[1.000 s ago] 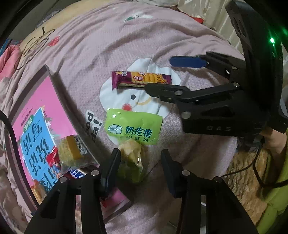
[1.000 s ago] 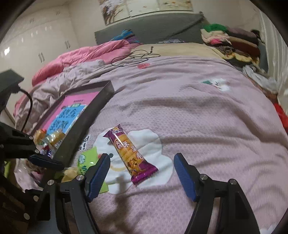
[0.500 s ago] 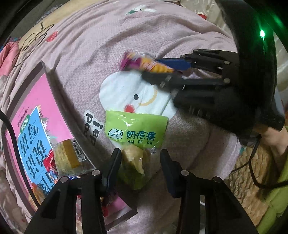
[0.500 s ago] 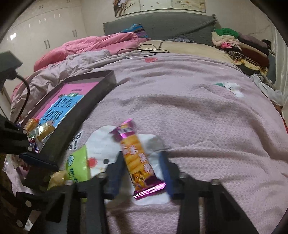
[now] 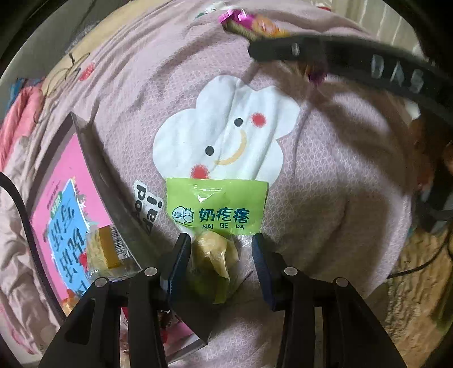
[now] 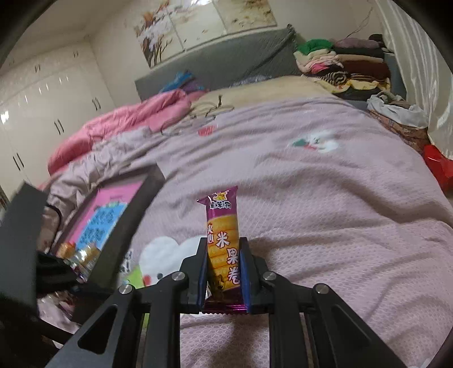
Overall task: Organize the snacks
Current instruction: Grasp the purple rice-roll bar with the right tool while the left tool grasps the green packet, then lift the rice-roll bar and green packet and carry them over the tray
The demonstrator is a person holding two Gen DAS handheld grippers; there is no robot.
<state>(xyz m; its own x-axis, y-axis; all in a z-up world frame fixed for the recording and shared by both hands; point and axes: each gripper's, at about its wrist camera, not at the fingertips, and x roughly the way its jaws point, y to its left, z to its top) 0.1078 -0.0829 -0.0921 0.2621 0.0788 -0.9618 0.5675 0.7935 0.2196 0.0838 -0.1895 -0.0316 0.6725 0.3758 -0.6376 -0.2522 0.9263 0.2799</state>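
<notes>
My right gripper (image 6: 222, 271) is shut on a purple rice-roll snack bar (image 6: 222, 240) and holds it upright above the pink bedspread; the bar also shows blurred at the top of the left wrist view (image 5: 249, 24). My left gripper (image 5: 219, 254) is open, its fingers on either side of the lower end of a green milk-snack packet (image 5: 216, 212) lying on the bed. A dark-rimmed tray (image 5: 96, 169) with a pink and blue lining lies to the left and holds several wrapped snacks (image 5: 106, 249).
A white cloud face print (image 5: 226, 136) marks the bedspread beyond the green packet. The tray (image 6: 124, 226) sits left in the right wrist view. A pink quilt (image 6: 119, 127), a cable and piled clothes (image 6: 339, 65) lie at the far end of the bed.
My right gripper closed on the purple snack bar and lifted it off the cloud print. My left gripper stayed open around the green packet, shifting slightly closer.
</notes>
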